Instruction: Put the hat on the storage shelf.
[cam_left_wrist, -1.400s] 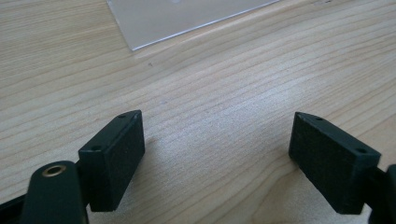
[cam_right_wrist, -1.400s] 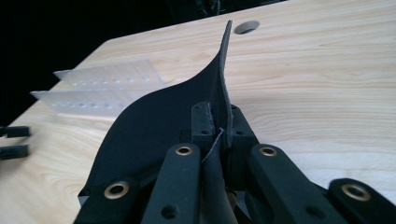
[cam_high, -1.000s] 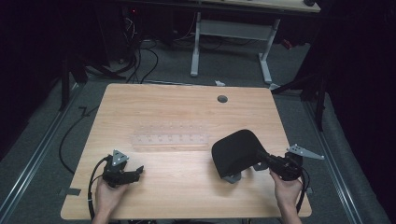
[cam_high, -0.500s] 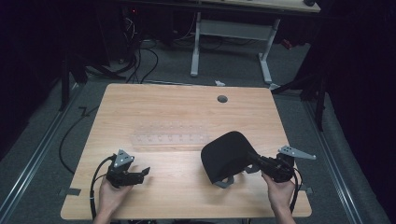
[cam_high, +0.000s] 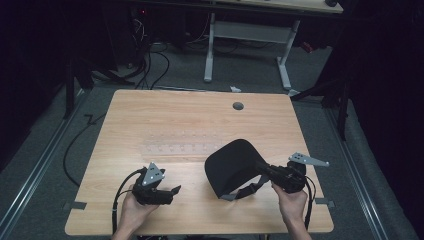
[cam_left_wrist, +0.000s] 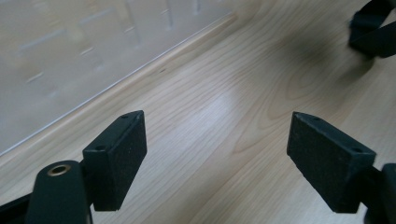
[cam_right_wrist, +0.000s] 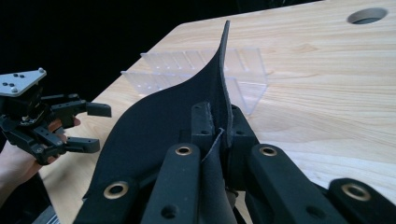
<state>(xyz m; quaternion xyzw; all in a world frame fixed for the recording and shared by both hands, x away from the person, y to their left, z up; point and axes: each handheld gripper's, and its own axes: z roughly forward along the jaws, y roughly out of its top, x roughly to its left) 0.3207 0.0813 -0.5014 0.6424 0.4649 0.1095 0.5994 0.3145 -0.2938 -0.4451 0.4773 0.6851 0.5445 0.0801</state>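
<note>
High view: a light wooden counter (cam_high: 200, 125) carries a clear plastic divided tray (cam_high: 180, 145) near its middle, and a round cable hole (cam_high: 238, 106) lies close to the far edge. The left claw (cam_high: 170, 192) sits near the front edge, toward the front left corner, held in the person's left hand (cam_high: 131, 215); its jaws stand spread with nothing between them. The right claw (cam_high: 265, 170) is held by the right hand (cam_high: 292, 205) near the front right corner and is pinching the edge of a black fabric piece (cam_high: 232, 162), a curved, cap-like shape with a strap (cam_high: 245, 191) hanging below it. The fabric is lifted off the counter, just in front of the tray and right of centre.

Left gripper view: the two black pads (cam_left_wrist: 116, 154) are wide apart above bare wood, the edge of the clear tray (cam_left_wrist: 93, 56) lies at upper left, and a corner of the black strap (cam_left_wrist: 373, 28) shows at upper right.

Right gripper view: the jaws are pressed together on the thin edge of the black fabric piece (cam_right_wrist: 159, 135), which rises upright from them. The tray (cam_right_wrist: 205, 70) lies behind it, the cable hole (cam_right_wrist: 367, 15) beyond, and the spread left claw (cam_right_wrist: 93, 126) shows at the left.
</note>
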